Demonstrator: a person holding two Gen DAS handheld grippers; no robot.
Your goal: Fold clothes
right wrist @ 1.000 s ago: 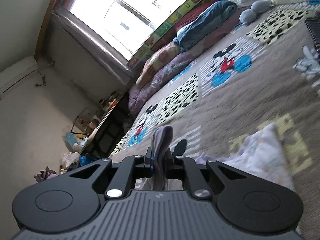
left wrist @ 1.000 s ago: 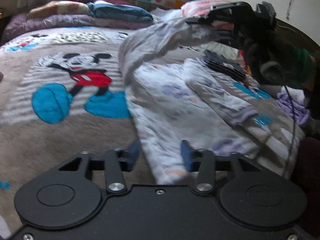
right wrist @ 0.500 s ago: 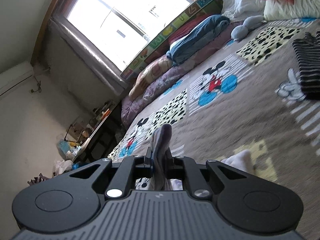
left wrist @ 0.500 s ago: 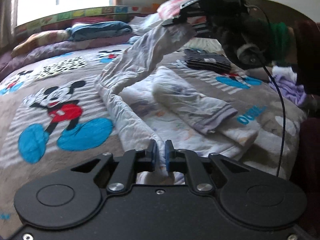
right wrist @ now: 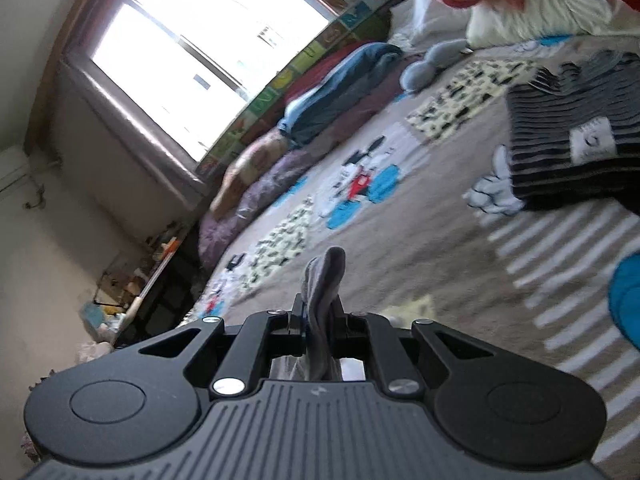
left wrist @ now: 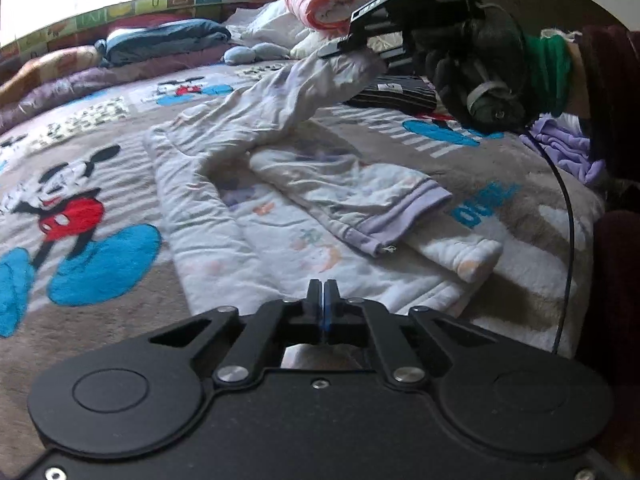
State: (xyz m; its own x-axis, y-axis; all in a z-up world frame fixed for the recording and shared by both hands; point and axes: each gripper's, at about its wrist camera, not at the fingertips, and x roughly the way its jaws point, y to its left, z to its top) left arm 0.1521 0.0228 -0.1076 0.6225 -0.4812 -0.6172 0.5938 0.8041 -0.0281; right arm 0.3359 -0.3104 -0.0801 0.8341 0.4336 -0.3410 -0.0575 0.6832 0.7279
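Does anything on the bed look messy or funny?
Yes. The white printed garment lies crumpled and half folded on the cartoon blanket, one end hoisted off the bed by the right gripper. A lilac-cuffed sleeve lies slantwise across it.

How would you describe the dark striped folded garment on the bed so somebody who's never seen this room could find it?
Start at the grey cartoon-mouse blanket covering the bed and look toward the pillow end. There lies the striped garment, folded flat, just beyond the white printed pyjamas being folded. It is the only black-and-grey striped piece, with a small pale label on top.
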